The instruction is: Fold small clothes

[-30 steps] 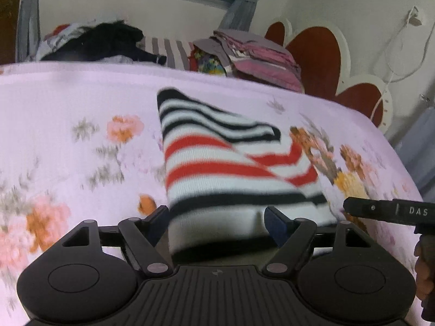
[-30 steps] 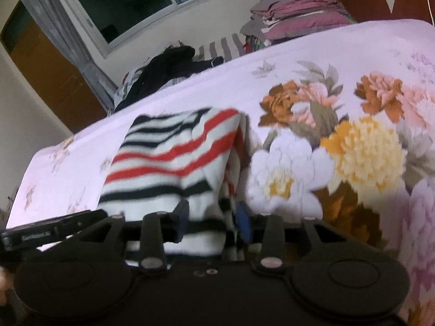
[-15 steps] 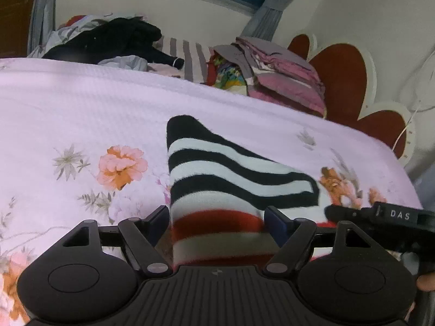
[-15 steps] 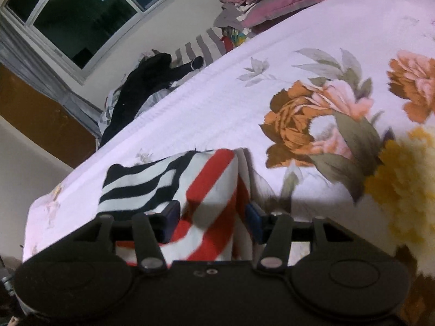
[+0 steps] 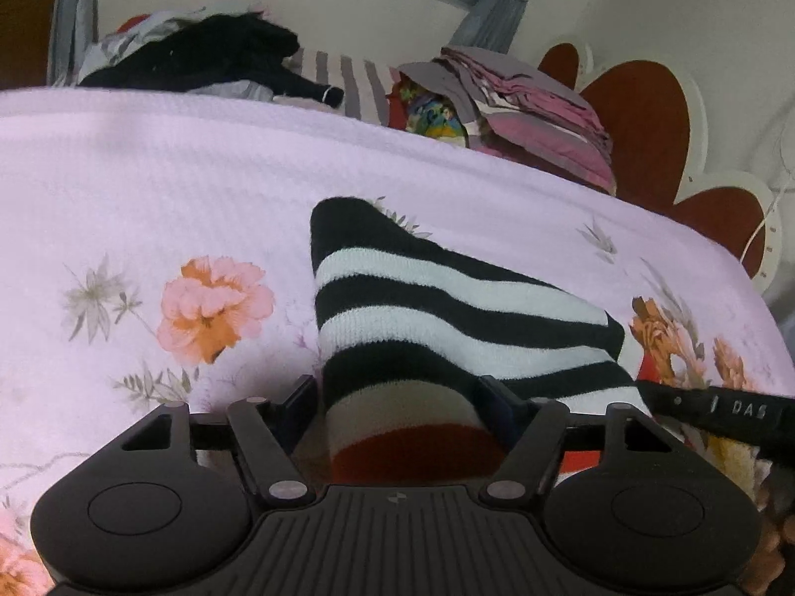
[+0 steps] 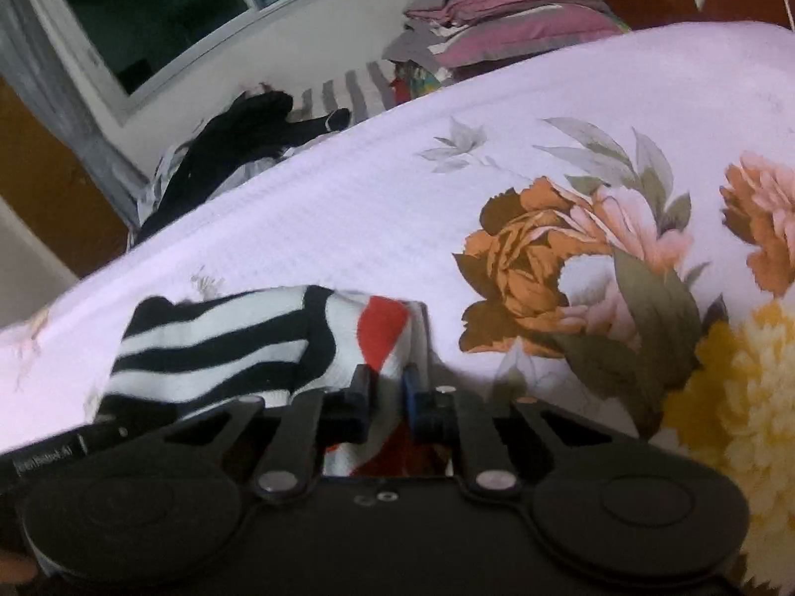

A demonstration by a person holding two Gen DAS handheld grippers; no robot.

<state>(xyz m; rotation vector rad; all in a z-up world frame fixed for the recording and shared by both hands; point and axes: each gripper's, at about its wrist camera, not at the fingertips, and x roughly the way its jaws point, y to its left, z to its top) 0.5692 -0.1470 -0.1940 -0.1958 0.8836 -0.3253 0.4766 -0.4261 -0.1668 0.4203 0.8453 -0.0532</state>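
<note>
A small knitted garment with black, white and red stripes (image 5: 447,328) is lying folded on the pale pink bedspread printed with orange and yellow flowers (image 5: 149,174), at about 6 o'clock in both wrist views. The left gripper (image 5: 402,397) is straddling the near edge of the garment, its jaws wide apart but closing, with the red-striped fold sitting between them; whether the pads are pressing the cloth cannot be told. The right gripper (image 6: 390,390) is closing too, its jaws nearly together and pinching a thin fold of the garment's red and white edge (image 6: 382,328). At 12 o'clock a heap of black clothing (image 5: 208,54) is resting, and at 1 o'clock a stack of folded pink and grey bedding (image 5: 536,114).
</note>
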